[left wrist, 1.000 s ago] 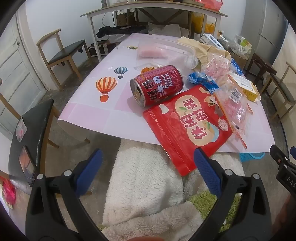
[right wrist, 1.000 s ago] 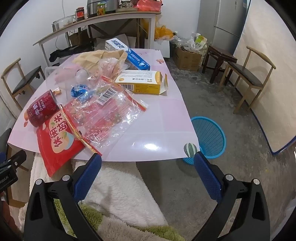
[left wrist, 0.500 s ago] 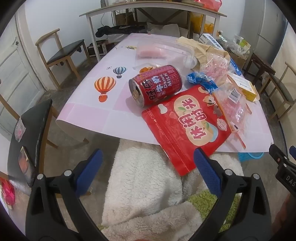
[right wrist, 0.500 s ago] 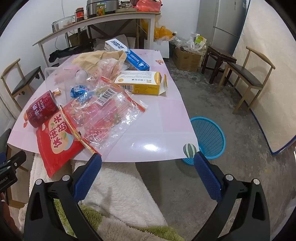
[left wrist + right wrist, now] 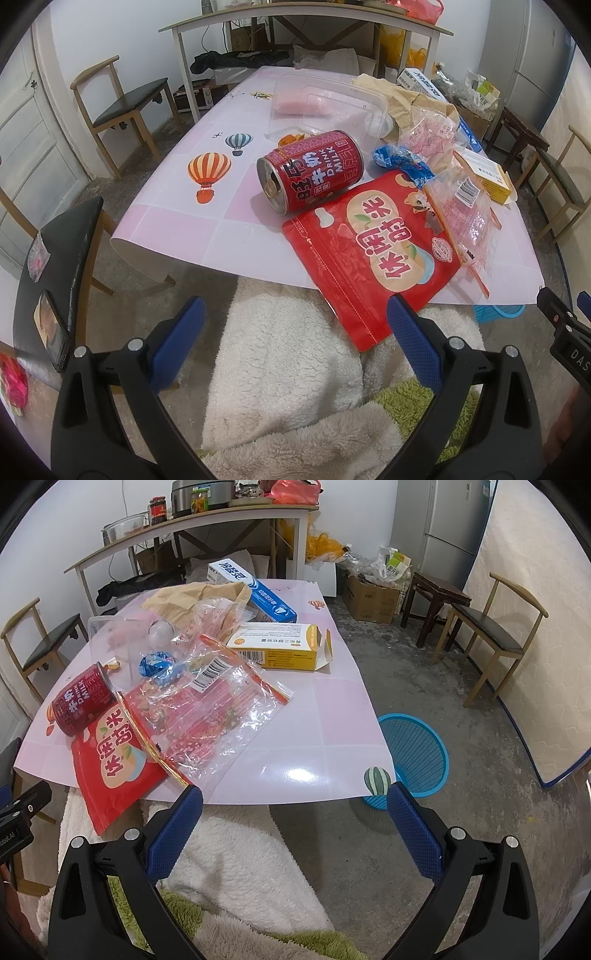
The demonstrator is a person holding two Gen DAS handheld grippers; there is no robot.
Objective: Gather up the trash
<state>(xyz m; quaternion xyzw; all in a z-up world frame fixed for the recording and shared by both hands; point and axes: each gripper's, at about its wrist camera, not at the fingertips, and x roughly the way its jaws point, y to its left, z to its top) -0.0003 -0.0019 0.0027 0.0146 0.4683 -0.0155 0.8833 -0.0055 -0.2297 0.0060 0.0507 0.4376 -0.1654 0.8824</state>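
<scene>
Hand-held gripper [image 5: 295,332] agape, can [image 5: 312,170] sideways, mouth nearward

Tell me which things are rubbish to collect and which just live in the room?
Rubbish job: red can, red snack pouch, clear plastic bag, blue wrapper, yellow box, blue basket.
Just there: chair, fridge, phone.
</scene>
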